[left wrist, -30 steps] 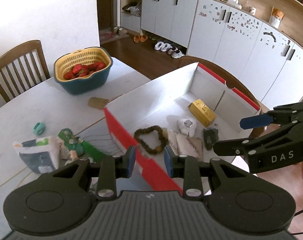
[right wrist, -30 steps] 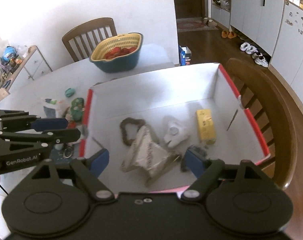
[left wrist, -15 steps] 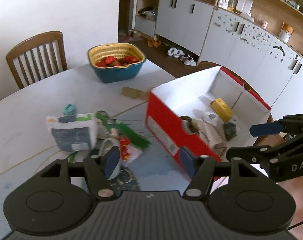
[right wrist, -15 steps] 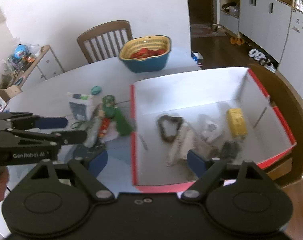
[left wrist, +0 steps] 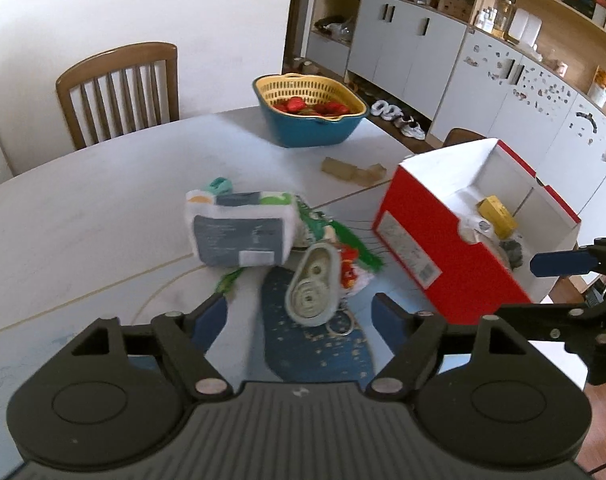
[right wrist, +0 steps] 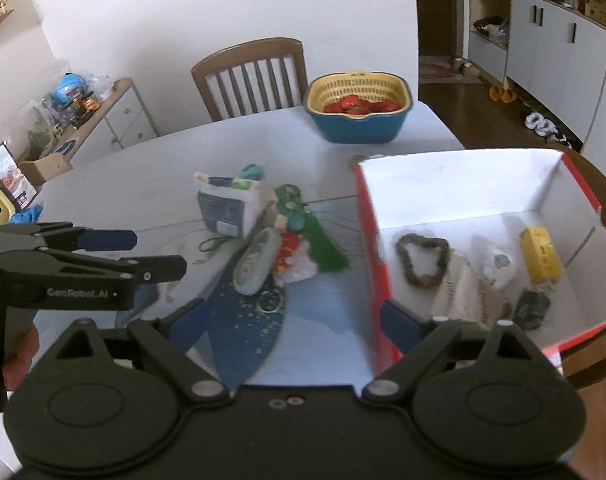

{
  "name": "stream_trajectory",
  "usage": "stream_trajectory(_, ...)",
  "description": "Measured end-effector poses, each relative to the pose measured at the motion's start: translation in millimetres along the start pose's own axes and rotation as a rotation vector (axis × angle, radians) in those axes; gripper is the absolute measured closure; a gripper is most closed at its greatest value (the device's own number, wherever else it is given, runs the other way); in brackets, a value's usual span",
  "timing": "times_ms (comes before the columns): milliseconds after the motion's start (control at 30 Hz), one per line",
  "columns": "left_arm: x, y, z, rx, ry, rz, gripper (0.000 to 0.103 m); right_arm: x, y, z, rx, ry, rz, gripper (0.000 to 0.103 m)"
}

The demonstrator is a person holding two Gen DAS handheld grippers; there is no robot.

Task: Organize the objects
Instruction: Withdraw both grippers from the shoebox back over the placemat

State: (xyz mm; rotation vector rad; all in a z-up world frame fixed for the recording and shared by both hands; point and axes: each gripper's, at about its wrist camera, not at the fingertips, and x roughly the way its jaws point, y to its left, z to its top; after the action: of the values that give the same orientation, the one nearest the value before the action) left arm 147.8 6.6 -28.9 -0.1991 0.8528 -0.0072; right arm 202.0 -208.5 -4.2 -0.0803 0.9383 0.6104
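Both tools were empty, jaws opening: left tool (left wrist: 299,314) and right tool (right wrist: 291,322) above clutter. Red box (right wrist: 367,240) stood at the table's (left wrist: 103,200) right edge.

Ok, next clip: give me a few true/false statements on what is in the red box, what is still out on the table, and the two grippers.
1. The yellow packet lies inside the red box. True.
2. The bead bracelet is still out on the table. False: it lies in the box.
3. The tissue pack sits on the table, outside the box. True.
4. The blue basket is empty. False: red items lie in it.
5. The left gripper grips the tissue pack. False: its jaws are opening, gripping nothing.
6. The right gripper holds nothing. True; its jaws are opening.
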Motion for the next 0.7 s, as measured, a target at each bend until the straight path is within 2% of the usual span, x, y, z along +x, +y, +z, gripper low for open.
stream_trajectory(200, -1, 23, -11, -0.024, -0.041, -0.034, 0.001, 11, 16, 0, -0.013, -0.005, 0.006, 0.006)
stream_trajectory(433, 15, 52, -20, -0.072, -0.065, -0.062, 0.001, 34, 26, 2, -0.012, 0.013, -0.012, 0.006)
stream_trajectory(700, 42, 74, -28, -0.033, -0.060, -0.010, 0.001, 64, 39, -6, -0.067, 0.047, -0.023, 0.007)
